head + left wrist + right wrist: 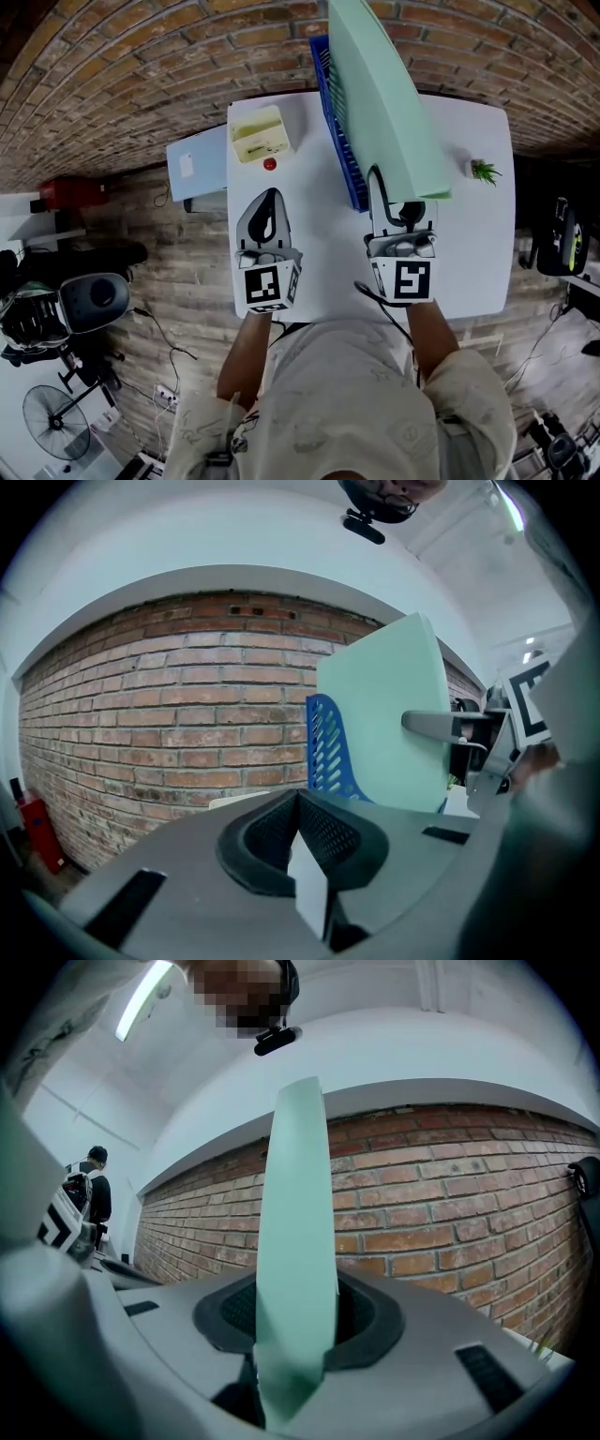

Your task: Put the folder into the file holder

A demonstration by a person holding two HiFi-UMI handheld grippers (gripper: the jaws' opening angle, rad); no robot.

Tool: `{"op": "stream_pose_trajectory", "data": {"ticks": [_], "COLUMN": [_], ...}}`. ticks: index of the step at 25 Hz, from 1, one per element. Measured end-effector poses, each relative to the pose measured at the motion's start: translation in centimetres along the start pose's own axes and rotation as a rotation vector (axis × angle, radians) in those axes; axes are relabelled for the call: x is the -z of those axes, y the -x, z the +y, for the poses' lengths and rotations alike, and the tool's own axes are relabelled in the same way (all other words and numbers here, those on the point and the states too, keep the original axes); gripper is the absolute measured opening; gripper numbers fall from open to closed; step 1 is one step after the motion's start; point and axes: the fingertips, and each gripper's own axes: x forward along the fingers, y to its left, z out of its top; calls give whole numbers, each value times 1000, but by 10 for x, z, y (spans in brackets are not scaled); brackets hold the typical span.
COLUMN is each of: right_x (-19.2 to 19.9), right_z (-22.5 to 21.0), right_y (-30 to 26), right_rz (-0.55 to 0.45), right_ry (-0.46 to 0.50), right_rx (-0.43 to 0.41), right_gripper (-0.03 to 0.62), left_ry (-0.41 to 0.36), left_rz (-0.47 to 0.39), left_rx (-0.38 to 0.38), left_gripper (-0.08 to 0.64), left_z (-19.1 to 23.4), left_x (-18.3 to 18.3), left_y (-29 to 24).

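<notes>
The white surface (469, 244) carries the work. The green folder (380, 94) is held on edge above it, long axis running near to far, probably to match a slot in the blue file holder (330, 103) at its left. The right hand-held gripper (392, 202) grasps the folder's near end. The left hand-held gripper (267, 214) is clenched and empty.

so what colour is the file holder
Blue, with a slotted side. The file holder shows best in the left gripper view.

Left gripper (298, 803) jaws together, empty; green folder (380, 705) upright beside blue file holder (324, 752).
</notes>
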Motion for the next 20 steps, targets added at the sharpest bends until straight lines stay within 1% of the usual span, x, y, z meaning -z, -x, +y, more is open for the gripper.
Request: {"op": "stream_pose_trajectory", "data": {"ticks": [4, 6, 9, 15, 20], "right_x": [7, 17, 34, 42, 56], "right_z": [2, 5, 6, 8, 11], "right_y": [-4, -3, -1, -2, -3], "right_rz": [2, 33, 87, 106, 218], "right_ry": [-48, -48, -36, 31, 58], "right_rx": [23, 26, 19, 15, 15], "right_gripper": [161, 161, 164, 164, 176], "left_ry": [-2, -3, -1, 13, 11], "left_rz": [-4, -2, -5, -6, -1], "left_rx": [9, 15, 17, 21, 31], "left_gripper": [9, 9, 9, 9, 9], "left_z": [-5, -8, -9, -11, -16], "left_x": [-1, 0, 1, 3, 5], "left_y": [-2, -1, -1, 2, 3]}}
